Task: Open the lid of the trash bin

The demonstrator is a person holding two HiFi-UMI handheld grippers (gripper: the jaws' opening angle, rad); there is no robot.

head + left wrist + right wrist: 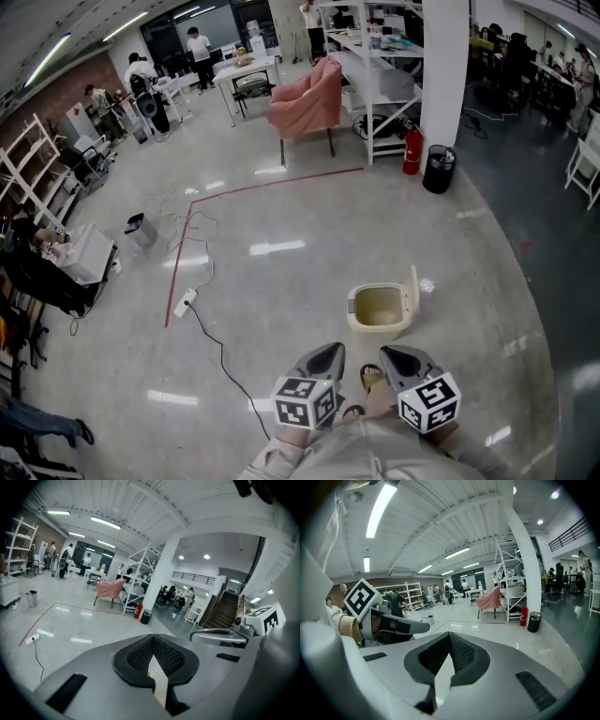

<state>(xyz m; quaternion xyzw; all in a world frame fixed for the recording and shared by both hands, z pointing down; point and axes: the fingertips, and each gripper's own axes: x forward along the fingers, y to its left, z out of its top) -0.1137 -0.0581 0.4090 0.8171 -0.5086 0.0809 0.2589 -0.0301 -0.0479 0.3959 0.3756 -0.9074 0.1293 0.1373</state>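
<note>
A small cream trash bin (378, 309) stands on the floor just ahead of me, its lid (412, 287) tipped upright at its right side and the inside showing. My left gripper (330, 352) and right gripper (389, 356) hover side by side close to my body, a short way in front of the bin and not touching it. Both are shut with nothing between the jaws. In the left gripper view the jaws (153, 638) meet at their tips; the same holds in the right gripper view (449, 634). The bin is hidden in both gripper views.
A black cable with a white power strip (185, 302) trails over the floor to the left. Red tape (234, 191) marks a line farther off. Beyond are a grey bin (140, 230), a pink armchair (307, 101), a white pillar (442, 66), a black bin (438, 169) and a fire extinguisher (412, 152).
</note>
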